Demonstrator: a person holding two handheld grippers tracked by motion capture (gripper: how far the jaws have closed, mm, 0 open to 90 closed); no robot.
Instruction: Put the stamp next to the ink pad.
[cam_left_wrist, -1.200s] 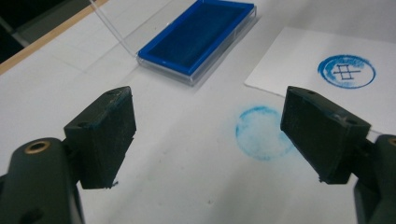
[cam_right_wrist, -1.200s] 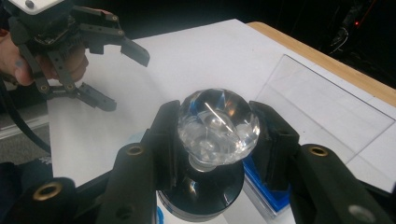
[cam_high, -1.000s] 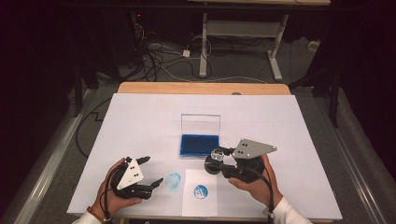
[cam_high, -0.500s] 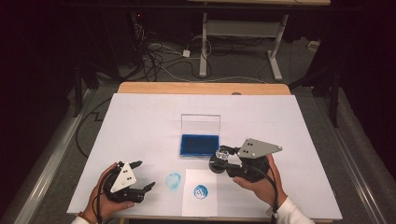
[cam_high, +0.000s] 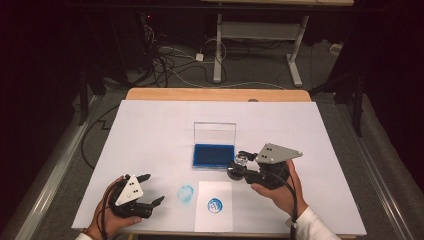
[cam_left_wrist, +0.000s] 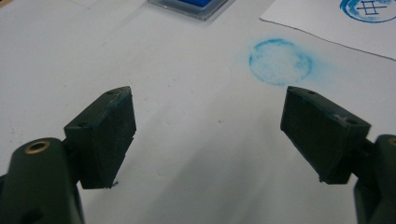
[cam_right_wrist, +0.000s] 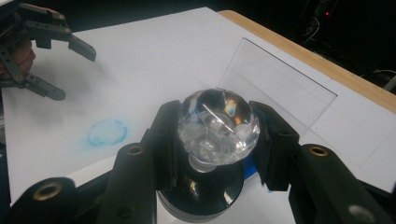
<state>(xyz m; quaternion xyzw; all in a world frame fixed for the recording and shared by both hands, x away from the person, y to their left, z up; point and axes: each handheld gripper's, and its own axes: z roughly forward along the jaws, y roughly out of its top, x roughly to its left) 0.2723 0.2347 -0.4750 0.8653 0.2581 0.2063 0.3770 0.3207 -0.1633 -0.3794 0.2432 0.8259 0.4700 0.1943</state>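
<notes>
High view: an ink pad case (cam_high: 214, 148) is seen lying open at the middle of the white counter (cam_high: 150, 130), its clear lid raised upright and blue ink filling its tray. A stamp (cam_high: 239, 165) with a faceted crystal knob is clamped by the right tool (cam_high: 243, 166) just beside the case's right front corner. The left tool (cam_high: 150, 189) is held apart, with nothing between its jaws, near a blue ink ring (cam_high: 185, 193).

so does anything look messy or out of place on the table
Yes: a smudged blue ink ring sits directly on the white table cover, left of the paper sheet, which carries a clean stamp print. It looks like a stray mark that missed the paper. The ink pad sits open, and the right gripper holds the stamp.
</notes>
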